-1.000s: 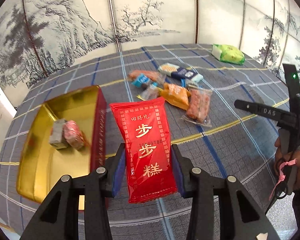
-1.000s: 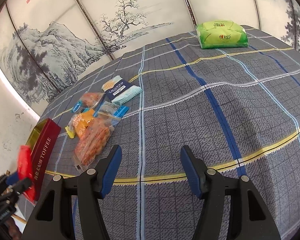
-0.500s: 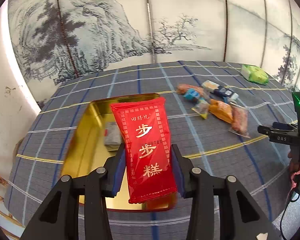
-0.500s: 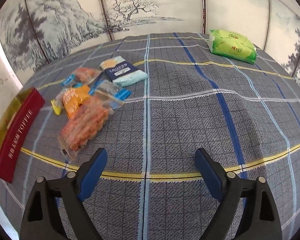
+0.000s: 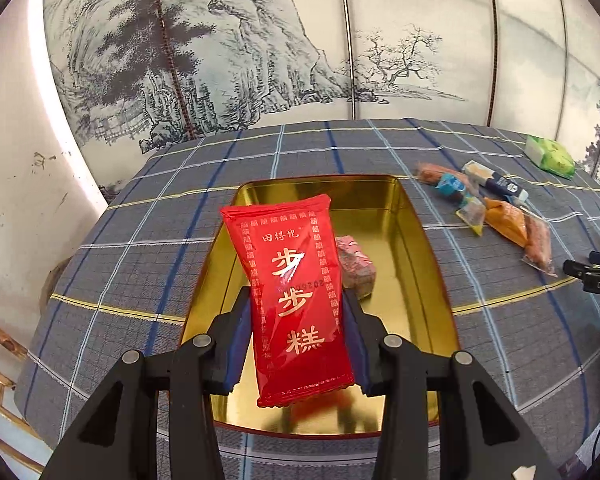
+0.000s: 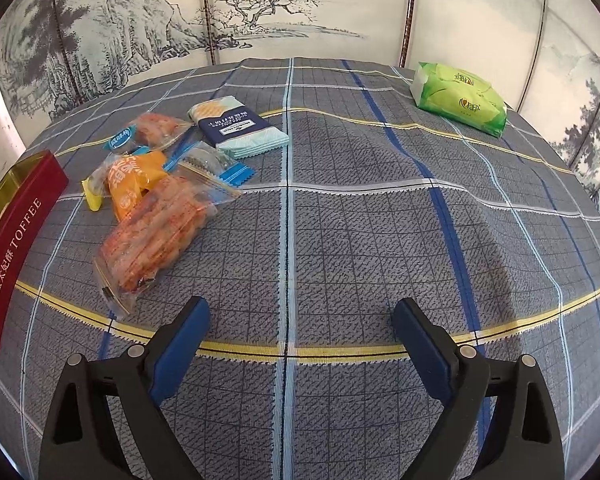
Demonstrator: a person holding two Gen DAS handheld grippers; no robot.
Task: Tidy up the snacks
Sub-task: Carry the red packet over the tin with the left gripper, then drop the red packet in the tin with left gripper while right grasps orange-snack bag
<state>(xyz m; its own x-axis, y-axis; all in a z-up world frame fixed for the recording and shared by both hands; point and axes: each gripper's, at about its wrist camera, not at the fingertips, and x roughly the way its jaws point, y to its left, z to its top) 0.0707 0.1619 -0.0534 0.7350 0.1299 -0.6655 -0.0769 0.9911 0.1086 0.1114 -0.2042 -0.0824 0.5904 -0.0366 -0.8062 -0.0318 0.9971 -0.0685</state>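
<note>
A plaid-clothed table (image 6: pixel 340 240) carries the whole job. The gold tin (image 5: pixel 416 248), off to the left a second ago, now sits squarely beneath the left claw (image 5: pixel 296 344), meaning the carry is all but over and only the lowering and release appear to remain. That claw stays clamped on the red snack packet (image 5: pixel 292 296), held upright above the tin's floor, beside a pink-wrapped sweet (image 5: pixel 356 268) already inside. The right claw (image 6: pixel 300 344), narrower a second ago, now hangs with its jaws wide apart and empty over bare cloth, near the loose pile: an orange cracker bag (image 6: pixel 156 240), a navy biscuit pack (image 6: pixel 236 128) and smaller wrappers. A green pack (image 6: pixel 460 98) lies well apart.
</note>
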